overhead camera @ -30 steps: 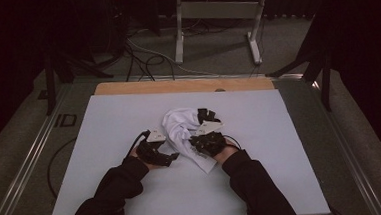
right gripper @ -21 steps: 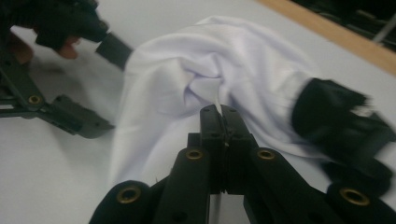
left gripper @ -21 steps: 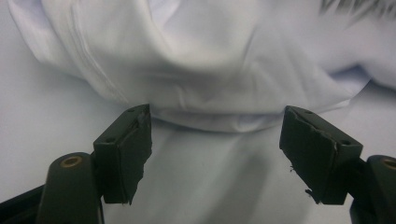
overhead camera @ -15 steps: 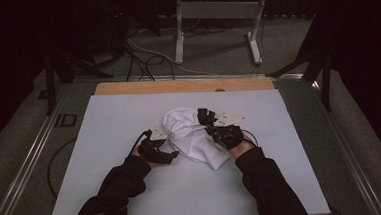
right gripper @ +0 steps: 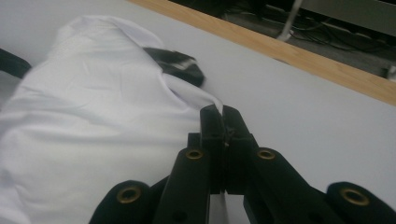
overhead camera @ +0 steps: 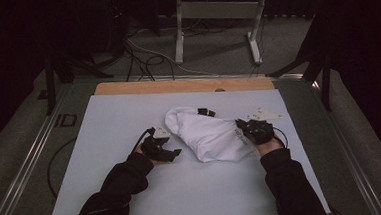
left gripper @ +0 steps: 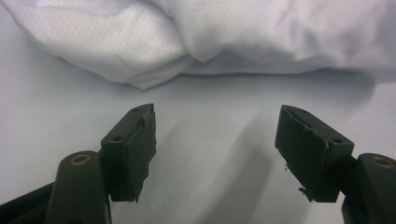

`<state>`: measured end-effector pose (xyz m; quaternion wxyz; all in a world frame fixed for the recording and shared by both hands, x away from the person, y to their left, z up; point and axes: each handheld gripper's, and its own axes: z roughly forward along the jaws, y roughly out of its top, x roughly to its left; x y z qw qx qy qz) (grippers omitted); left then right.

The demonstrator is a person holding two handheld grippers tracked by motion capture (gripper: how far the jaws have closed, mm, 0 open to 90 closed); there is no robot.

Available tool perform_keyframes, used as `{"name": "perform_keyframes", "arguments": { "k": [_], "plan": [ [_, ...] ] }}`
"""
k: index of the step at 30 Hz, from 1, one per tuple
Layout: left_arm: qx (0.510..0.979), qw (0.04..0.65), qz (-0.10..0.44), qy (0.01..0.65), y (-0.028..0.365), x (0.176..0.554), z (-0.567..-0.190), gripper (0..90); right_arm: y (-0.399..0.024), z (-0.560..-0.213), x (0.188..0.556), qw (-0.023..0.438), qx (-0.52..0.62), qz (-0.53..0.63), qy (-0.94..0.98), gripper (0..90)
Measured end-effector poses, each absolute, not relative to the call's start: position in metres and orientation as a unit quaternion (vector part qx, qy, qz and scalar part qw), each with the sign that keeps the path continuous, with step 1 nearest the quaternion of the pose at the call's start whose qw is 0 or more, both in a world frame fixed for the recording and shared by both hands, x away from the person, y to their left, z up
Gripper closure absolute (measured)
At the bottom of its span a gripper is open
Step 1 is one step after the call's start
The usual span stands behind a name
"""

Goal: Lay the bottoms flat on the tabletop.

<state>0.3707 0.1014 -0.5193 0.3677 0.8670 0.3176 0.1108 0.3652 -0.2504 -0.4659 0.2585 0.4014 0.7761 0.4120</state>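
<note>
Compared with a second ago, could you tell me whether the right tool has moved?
Yes. The right tool, shut on the white garment, has moved toward the table's right edge, pulling the cloth out with it.

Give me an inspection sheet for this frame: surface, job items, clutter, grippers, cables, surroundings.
Surface: white table top with a wooden strip along its far edge.
Job items: white garment, crumpled at mid-table, a dark trim part at its far side.
Clutter: small pale tags or papers beside the right hand.
Grippers: left gripper open, nothing between its jaws, which have just been closing; it points at the garment's near edge without touching it. Right gripper shut on a pinch of the garment's fabric.
Cables: one trails from the left gripper; loose cables on the floor beyond the table.
Surroundings: dark room, a metal stand behind the table.
</note>
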Motion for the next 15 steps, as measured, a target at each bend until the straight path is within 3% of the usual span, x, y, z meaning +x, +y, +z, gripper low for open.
{"name": "perform_keyframes", "arguments": {
  "k": [15],
  "plan": [
    [0.866, 0.355, 0.133, 0.327, 0.093, 0.399, -0.515, 35.8, -0.288, -0.480, 0.356, 0.263, 0.434, 0.384, 0.771, 89.9]
  ]
}}
